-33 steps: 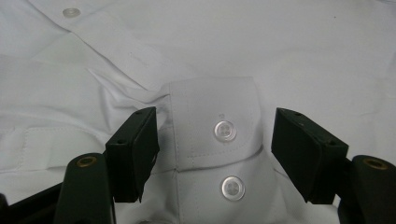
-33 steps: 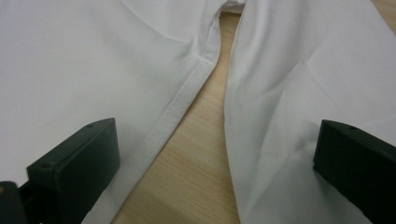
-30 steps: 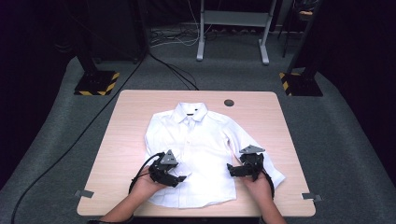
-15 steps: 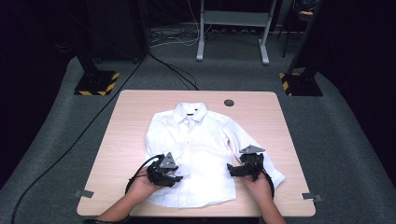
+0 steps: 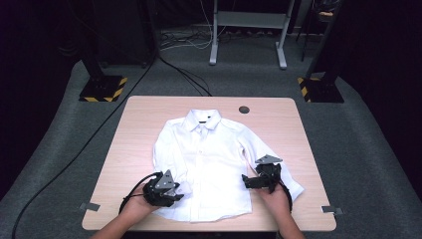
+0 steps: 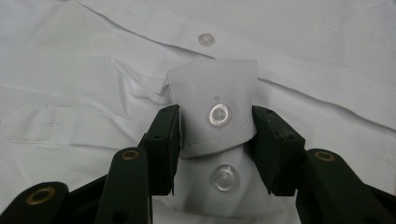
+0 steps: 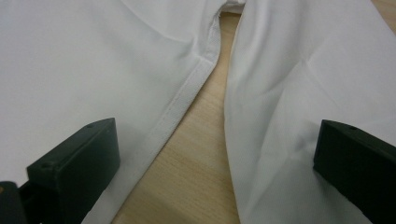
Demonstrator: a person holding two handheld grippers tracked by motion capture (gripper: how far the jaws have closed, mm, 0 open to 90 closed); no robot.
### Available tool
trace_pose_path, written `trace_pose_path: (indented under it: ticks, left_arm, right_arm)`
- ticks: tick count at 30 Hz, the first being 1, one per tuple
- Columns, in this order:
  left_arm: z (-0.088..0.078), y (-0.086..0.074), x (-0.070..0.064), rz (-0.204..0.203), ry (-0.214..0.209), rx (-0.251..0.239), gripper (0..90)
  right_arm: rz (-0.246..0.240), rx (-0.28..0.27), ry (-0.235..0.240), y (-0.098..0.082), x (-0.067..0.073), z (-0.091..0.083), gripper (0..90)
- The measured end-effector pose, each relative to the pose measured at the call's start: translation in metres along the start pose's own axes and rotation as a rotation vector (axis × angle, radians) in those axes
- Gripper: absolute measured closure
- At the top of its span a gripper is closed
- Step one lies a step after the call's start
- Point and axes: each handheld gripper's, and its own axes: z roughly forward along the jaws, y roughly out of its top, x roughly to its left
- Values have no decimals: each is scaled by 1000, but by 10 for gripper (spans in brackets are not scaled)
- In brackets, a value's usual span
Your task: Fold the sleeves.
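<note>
Left tool (image 6: 217,140) pinching the cuff (image 6: 215,109); right tool (image 7: 215,172) wide.
We have the white shirt (image 5: 209,164) flat on the surface (image 5: 139,124), its cuff clamped as the jaws were just closing; next we would likely fold that sleeve inward.

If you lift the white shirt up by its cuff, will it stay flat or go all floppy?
Probably floppy: the shirt is thin cloth with soft wrinkles, so the sleeve would likely dangle. The cuff looks a bit stiffer, doubled and buttoned, standing up between the left tongs, which have just been closing on it. It likely weighs little and may drag across the table.
</note>
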Motion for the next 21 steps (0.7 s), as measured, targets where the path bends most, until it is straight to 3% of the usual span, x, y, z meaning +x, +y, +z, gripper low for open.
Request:
trace_pose_path:
  ticks: [4,8,14,21]
  left_arm:
    - [-2,-5,1,-6,-16,-2,497]
    - [-8,-8,8,-62,-40,-41,416]
    - [-15,-6,15,-90,-25,-75,307]
    - [-16,-1,23,-112,-19,-117,288]
  right_arm:
    - [0,0,0,0,0,0,0]
    - [0,0,0,0,0,0,0]
    - [0,0,0,0,0,0,0]
    - [0,0,0,0,0,0,0]
